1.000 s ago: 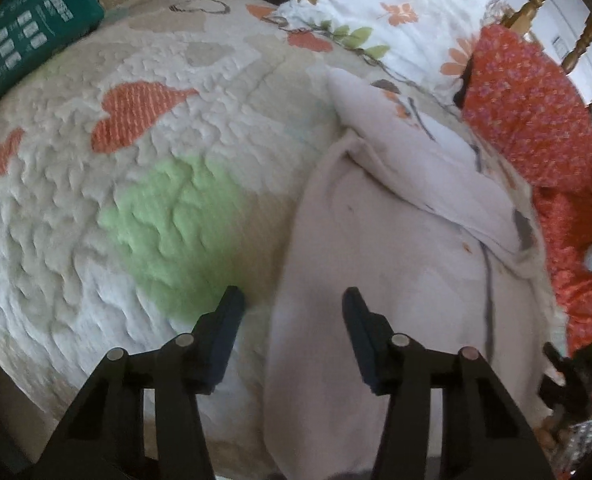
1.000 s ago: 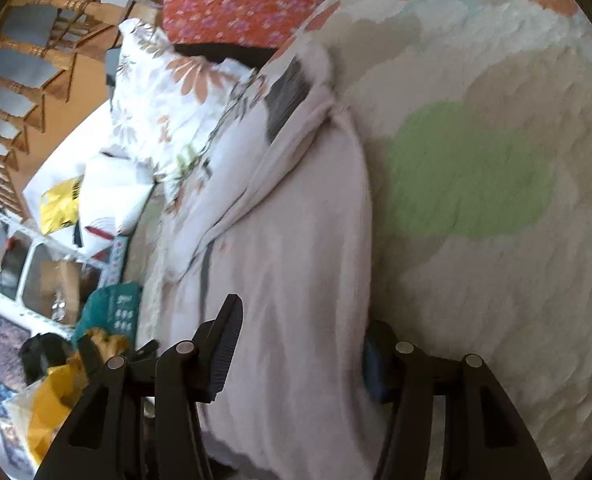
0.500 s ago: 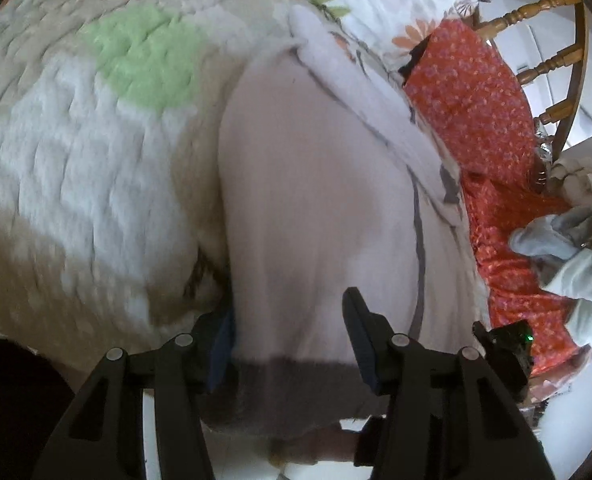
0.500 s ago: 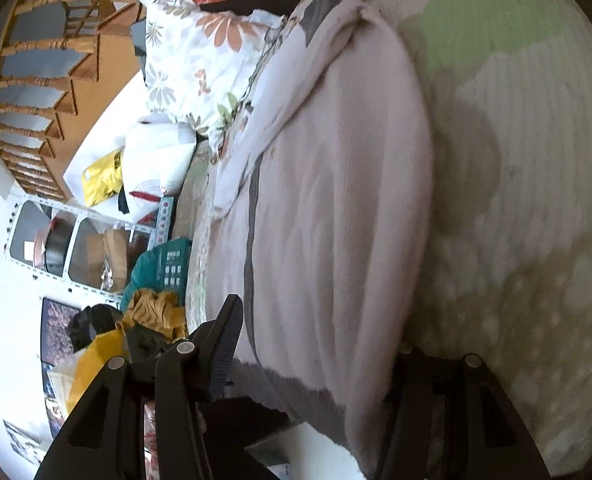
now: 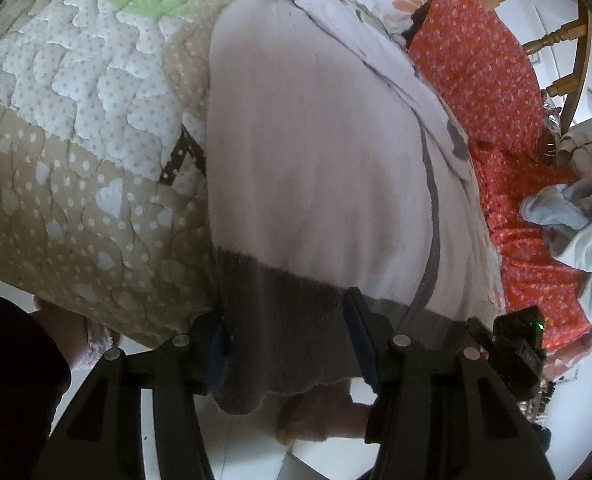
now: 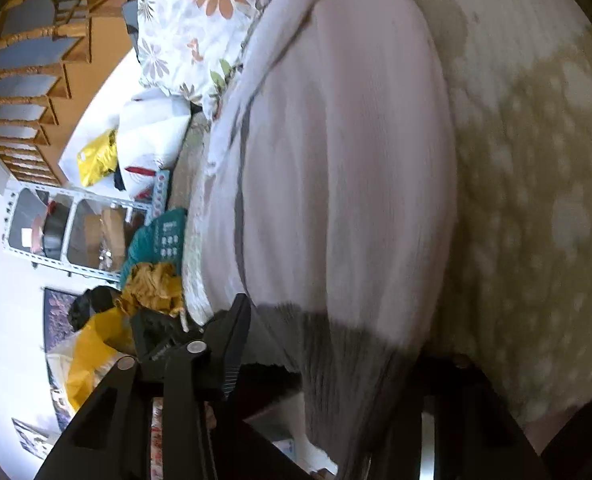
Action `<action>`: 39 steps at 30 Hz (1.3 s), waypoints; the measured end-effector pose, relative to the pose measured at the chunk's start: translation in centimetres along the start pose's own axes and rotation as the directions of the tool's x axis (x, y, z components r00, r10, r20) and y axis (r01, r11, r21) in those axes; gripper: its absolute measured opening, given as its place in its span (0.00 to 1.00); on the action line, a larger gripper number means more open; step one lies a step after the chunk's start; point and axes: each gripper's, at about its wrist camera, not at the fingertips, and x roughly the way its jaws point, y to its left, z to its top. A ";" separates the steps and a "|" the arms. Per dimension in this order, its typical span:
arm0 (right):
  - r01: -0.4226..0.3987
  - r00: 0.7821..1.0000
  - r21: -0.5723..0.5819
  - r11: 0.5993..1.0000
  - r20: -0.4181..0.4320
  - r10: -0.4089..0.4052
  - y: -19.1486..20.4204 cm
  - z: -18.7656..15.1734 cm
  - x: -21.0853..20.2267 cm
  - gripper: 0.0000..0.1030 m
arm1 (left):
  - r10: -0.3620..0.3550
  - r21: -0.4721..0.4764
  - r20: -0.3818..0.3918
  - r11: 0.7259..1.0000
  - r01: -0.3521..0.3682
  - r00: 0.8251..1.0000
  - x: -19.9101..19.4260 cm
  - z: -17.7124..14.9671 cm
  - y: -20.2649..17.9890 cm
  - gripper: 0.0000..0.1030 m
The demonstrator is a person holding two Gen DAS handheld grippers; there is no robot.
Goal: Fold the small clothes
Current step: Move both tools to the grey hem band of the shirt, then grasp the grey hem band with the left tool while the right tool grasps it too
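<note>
Drawn toward the bed's edge, the ribbed pale-pink sweater (image 5: 315, 152) lay on the quilted bedspread (image 5: 76, 160); its grey knitted hem (image 5: 284, 320) sat between both grippers' parted jaws, left gripper (image 5: 286, 344), right gripper (image 6: 327, 360); a grip could not be told.

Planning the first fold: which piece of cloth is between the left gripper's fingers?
The pale pink garment, at its grey hem band. The orange floral fabric and white cloths lie off to its right.
</note>
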 end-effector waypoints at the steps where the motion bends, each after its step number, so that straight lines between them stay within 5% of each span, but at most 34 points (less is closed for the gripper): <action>1: 0.024 1.000 -0.008 1.000 0.002 -0.024 0.1 -0.4 0.2 0.37 | 0.019 -0.004 0.005 1.000 -0.019 1.000 0.0 -0.1 0.0 0.36; 2: 0.042 0.999 -0.013 0.999 0.009 -0.042 0.2 -0.6 0.3 0.32 | 0.044 -0.009 0.007 0.999 -0.044 0.999 0.0 -0.1 0.1 0.22; 5: 0.138 0.990 -0.025 0.990 0.031 -0.137 0.3 -1.0 0.2 0.10 | 0.024 -0.074 0.013 0.997 -0.023 1.000 -0.8 0.1 0.9 0.08; 8: 0.175 0.983 -0.058 0.983 0.061 -0.172 1.3 -1.0 -0.7 0.08 | 0.028 -0.090 0.072 0.996 -0.022 0.997 -2.9 0.6 0.7 0.08; 14: 0.102 0.992 -0.083 0.991 0.083 -0.095 3.1 -2.1 -4.1 0.06 | -0.021 -0.065 0.145 0.997 0.031 0.989 -7.5 -1.3 -0.5 0.07; 25: 0.092 0.996 -0.017 0.996 -0.010 -0.092 0.6 -7.0 -5.3 0.06 | -0.012 -0.085 0.114 0.996 0.022 0.993 -8.9 -6.1 -0.5 0.07; 31: 0.119 0.993 -0.122 0.985 0.035 -0.116 4.0 -4.0 -6.4 0.06 | -0.016 -0.022 0.181 1.000 0.020 0.983 -10.1 -0.9 -2.4 0.07; 39: 0.203 0.971 -0.248 0.947 0.172 -0.163 10.8 6.7 -5.8 0.06 | -0.006 0.034 0.248 0.999 -0.003 0.969 -6.5 12.1 -6.8 0.07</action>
